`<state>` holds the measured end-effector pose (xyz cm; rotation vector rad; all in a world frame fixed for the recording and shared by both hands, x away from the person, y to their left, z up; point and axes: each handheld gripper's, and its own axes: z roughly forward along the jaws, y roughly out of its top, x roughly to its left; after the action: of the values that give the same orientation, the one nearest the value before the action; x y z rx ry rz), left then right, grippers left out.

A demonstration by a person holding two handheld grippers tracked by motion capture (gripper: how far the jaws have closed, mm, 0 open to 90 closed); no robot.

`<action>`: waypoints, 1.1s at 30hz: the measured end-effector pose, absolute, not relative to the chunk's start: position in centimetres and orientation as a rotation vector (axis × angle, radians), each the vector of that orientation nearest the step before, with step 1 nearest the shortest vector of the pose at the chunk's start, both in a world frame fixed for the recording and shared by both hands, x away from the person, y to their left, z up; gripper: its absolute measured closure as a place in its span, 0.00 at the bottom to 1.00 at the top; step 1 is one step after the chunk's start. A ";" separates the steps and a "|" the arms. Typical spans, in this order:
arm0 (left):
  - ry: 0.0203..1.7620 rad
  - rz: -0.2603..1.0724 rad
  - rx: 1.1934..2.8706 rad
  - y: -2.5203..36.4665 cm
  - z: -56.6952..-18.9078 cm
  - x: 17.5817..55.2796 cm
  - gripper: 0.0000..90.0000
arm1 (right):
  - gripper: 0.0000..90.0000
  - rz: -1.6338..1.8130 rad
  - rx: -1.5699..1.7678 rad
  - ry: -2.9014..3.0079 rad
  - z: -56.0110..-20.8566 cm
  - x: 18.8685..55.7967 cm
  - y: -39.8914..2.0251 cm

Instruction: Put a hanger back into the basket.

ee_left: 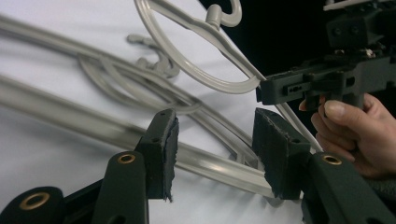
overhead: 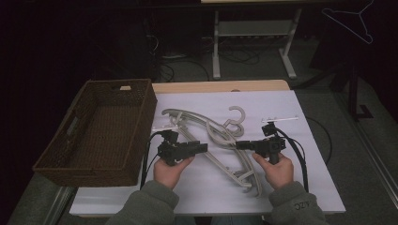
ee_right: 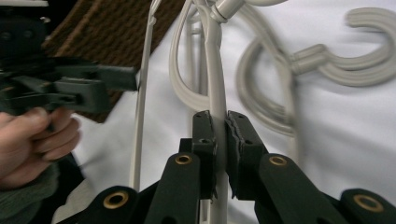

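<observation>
Looks like sorting a tangle of beige plastic hangers [overhead: 213, 140] into the wicker basket [overhead: 101, 136], and barely started. Basket sits at the left edge of the white-covered table [overhead: 309, 187] with nothing visibly inside, so no hanger moved over yet as far as can be told.

Right gripper [overhead: 241, 145] clamped tight on one hanger's arm [ee_right: 218, 100]: pads pinched together around the thin bar, seen clearly in the right gripper view. In the left gripper view that same hanger [ee_left: 196, 70] seems lifted a bit off the pile, hook end tilted up, though hard to say how far clear of the others.

Left gripper [overhead: 202, 147] not gripping anything yet. Jaws partway apart, straddling the flat bar of a lower hanger [ee_left: 70, 119] that runs between the pads [ee_left: 172, 149] without being pressed. So: positioned for a grab, not a grab.

Rest of the hangers overlapped in the middle of the table, hooks [overhead: 237, 115] pointing toward the far side, just right of the basket.

Still to do, judging by this: finish the left grab or pin the pile down, pull the held hanger free, carry it over to the basket, repeat for every other one. Pretty much the whole job.
</observation>
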<state>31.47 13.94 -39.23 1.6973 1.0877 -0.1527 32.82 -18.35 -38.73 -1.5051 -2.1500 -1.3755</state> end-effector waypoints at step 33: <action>1.170 -0.251 1.524 14.5 -39.3 32.5 0.77 | 0.91 -1.553 -1.526 -2.065 -38.7 31.2 -19.1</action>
<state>32.49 14.49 -39.31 1.5238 1.1697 -0.2508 31.24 -19.09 -38.68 -1.5262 -2.0655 -1.5527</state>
